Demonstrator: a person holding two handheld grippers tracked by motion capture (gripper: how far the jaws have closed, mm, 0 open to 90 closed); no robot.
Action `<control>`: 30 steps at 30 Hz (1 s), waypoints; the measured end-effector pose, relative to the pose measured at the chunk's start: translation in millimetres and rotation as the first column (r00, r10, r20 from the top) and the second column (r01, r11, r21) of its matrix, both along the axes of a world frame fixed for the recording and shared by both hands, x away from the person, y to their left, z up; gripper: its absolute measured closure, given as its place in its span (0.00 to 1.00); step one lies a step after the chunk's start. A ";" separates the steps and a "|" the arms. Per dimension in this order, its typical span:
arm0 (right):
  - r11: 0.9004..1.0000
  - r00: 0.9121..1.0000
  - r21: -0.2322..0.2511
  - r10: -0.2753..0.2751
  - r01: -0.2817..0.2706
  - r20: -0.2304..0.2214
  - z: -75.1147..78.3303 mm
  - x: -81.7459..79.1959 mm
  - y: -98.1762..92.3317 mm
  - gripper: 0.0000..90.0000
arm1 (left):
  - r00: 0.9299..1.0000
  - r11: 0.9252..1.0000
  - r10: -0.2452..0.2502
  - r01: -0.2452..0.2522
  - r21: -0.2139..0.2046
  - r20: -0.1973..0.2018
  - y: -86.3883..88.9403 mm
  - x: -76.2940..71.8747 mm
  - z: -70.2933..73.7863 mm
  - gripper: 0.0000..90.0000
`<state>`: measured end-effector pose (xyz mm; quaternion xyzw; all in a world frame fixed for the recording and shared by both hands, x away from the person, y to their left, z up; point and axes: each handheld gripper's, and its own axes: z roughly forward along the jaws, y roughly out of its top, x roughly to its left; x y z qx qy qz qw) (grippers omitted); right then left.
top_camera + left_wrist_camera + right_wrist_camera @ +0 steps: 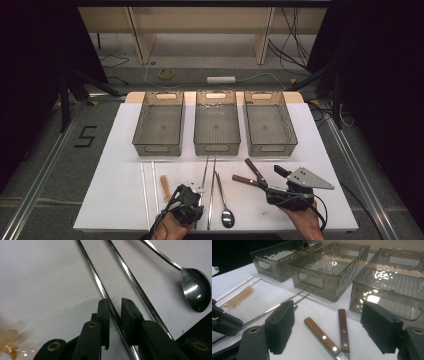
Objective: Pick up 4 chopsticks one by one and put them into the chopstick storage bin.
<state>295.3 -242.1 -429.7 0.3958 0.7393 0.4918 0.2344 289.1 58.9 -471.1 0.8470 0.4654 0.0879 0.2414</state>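
My left gripper is open by a narrow gap. It straddles a thin metal chopstick that lies on the white table and touches one jaw's inner face. A second metal chopstick runs alongside, and a steel spoon lies beyond it. In the high view the left gripper sits near the front edge beside the chopsticks and spoon. My right gripper is wide open over two wooden-handled knives, holding nothing. The right gripper is at the front right.
Three empty clear grey bins stand in a row at the back of the table. Two white sticks and a small amber plastic piece lie at the front left. The table's front edge is close behind both hands.
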 end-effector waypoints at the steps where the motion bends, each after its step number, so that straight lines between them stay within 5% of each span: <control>1: 1.000 1.000 -0.001 -0.001 0.001 0.000 0.0 -0.1 0.1 0.31 | 1.000 1.000 -0.005 0.005 0.003 0.002 1.0 -0.1 0.7 0.87; 16: 1.000 1.000 -0.003 -0.001 0.001 0.001 0.4 -0.5 0.8 0.31 | 0.995 0.996 0.072 -0.069 -0.049 0.068 7.1 -16.6 -6.6 0.87; 20: 1.000 1.000 -0.001 -0.002 0.002 0.002 0.4 -0.2 0.8 0.31 | 0.989 0.994 0.097 -0.091 -0.060 0.114 6.5 -23.1 -9.7 0.88; 30: 1.000 1.000 -0.005 -0.005 0.005 0.001 0.2 0.2 0.8 0.31 | 0.977 0.986 0.148 -0.134 -0.100 0.154 7.5 -30.1 -13.7 0.90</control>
